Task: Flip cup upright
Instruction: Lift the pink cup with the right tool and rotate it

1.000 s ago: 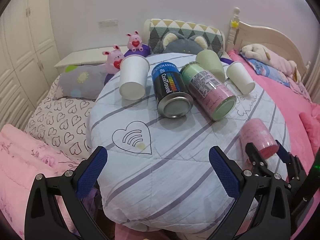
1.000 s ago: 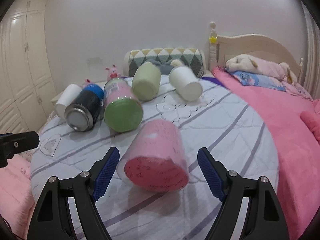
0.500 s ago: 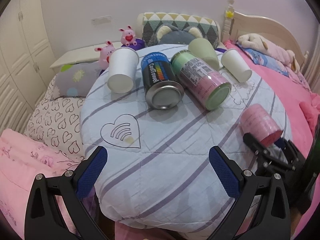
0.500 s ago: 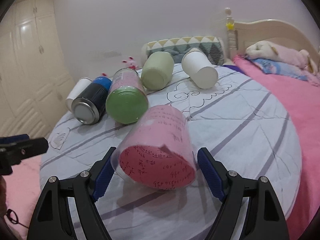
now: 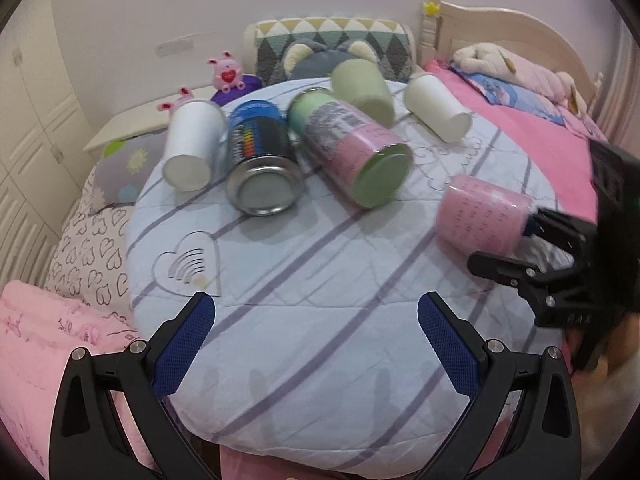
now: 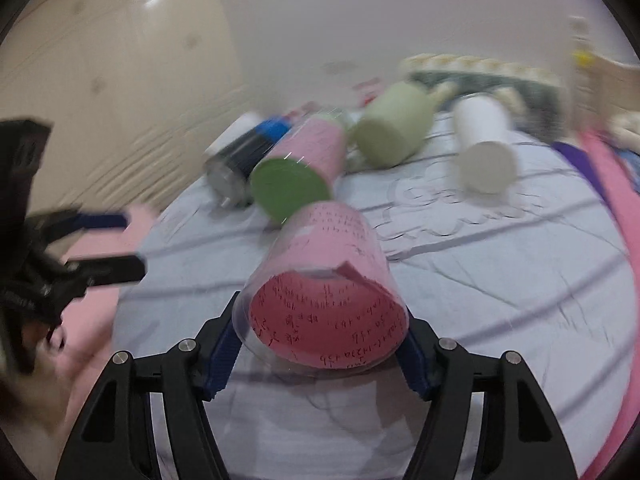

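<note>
A clear cup lined with pink written paper (image 6: 324, 280) lies on its side on the round quilted cushion (image 5: 320, 280), mouth toward the right wrist camera. My right gripper (image 6: 320, 344) is shut on the cup near its rim, one blue pad on each side. The cup also shows in the left wrist view (image 5: 482, 212) at the right, with the right gripper (image 5: 532, 240) behind it. My left gripper (image 5: 316, 344) is open and empty at the cushion's near edge.
On the cushion's far half lie a white paper cup (image 5: 192, 148), a blue-black can (image 5: 260, 164), a pink-green can (image 5: 356, 156), a green cup (image 5: 364, 90) and another white cup (image 5: 438, 108). Pink bedding, pillows, plush toys and a headboard (image 5: 500, 28) surround it.
My right gripper has closed its pads onto the pink cup and swung left with it; the view is blurred by motion. The left gripper has stayed open, shifting slightly.
</note>
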Demonstrator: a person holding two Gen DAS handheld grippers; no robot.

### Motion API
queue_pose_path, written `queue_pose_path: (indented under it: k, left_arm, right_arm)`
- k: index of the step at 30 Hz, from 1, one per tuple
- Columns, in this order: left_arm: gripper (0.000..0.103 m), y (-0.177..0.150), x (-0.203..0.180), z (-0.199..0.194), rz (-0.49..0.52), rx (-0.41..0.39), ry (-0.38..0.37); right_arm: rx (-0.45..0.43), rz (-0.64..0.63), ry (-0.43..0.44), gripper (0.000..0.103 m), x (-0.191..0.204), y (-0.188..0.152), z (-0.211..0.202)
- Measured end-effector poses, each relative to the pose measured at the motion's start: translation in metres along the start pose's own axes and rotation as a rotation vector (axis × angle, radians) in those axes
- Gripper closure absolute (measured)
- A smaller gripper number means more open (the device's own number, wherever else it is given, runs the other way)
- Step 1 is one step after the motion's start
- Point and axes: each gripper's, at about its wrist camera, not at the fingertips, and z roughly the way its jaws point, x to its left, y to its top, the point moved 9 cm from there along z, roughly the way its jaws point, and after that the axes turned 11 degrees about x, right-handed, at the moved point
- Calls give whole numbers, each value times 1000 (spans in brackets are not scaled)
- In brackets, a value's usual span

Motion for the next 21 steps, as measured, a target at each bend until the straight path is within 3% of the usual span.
queue_pose_path:
  k: [5,12,16,17,19,21]
  left_arm:
    - [0,4,-19,0,36,5,-8]
    - [0,17,-38,7,55,10,29]
    - [0,24,-45,18,47,26,27]
    - [0,25,-46,20,50,28,25]
    - [0,27,-49,25,56,34,32]
    - [0,29,-52,26,73,31,42]
  right_arm:
    - [70,-132,160,34,-7,0,2]
    - [99,-280,208,34,-9,-11,-7]
    - [53,-277,80,32,-18,-12,-14]
    - [40,-264,52,25,-20,-13,-16]
    - [13,-260,-11,23,-21,-15,-17]
    - [16,-260,-24,23,-22,-18,-17]
